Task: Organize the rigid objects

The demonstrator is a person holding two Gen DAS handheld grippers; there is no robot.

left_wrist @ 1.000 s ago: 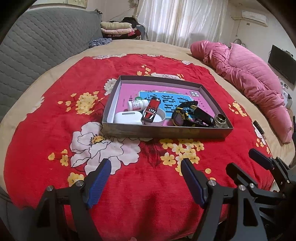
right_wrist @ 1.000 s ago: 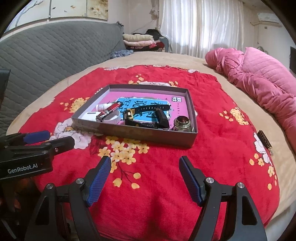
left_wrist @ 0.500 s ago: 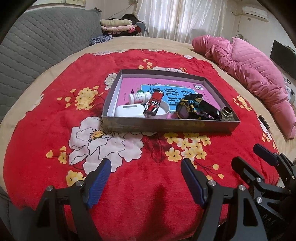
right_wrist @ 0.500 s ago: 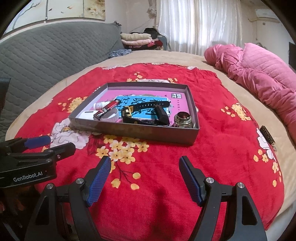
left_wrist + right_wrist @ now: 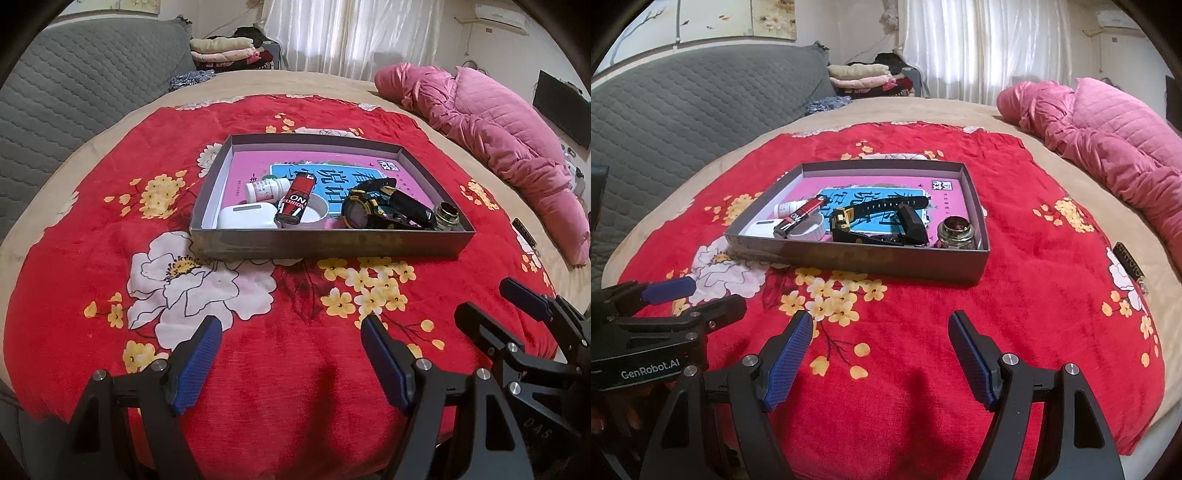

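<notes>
- Bedroom setting: a round bed with a beige cover [image 5: 110, 140] carries a red floral blanket [image 5: 258, 350], with a grey quilted headboard [image 5: 74, 92] behind on the left and white curtains [image 5: 351, 33] at the far wall.
- Along the bed's right side lies a pink quilted duvet [image 5: 498, 129]; folded clothes [image 5: 225, 51] are stacked near the curtains.
- Around the middle of the blanket sits a shallow grey box [image 5: 332, 247], open at the top, with a pink and blue book [image 5: 332, 173] lying flat on its floor.
- At the box's left end, a white case [image 5: 245, 216] rests against the near wall, a small white pill bottle [image 5: 266, 188] lies on its side behind it, and a red and black tube [image 5: 295, 199] leans across a white round lid [image 5: 316, 216].
- Toward the right, a black and yellow wristwatch [image 5: 376, 208] lies on the book, and a small glass jar [image 5: 447, 216] stands in the near right corner.
- On the beige cover beyond the blanket's right edge lies a small dark bar-shaped item [image 5: 1130, 264]; I cannot tell what it is.
- The left gripper [image 5: 291, 356] hovers over the blanket's near part, well short of the box, its blue-padded jaws spread wide and holding nothing.
- The right gripper [image 5: 881, 350] hangs beside it, jaws equally wide apart and empty, also pointing toward the box.
</notes>
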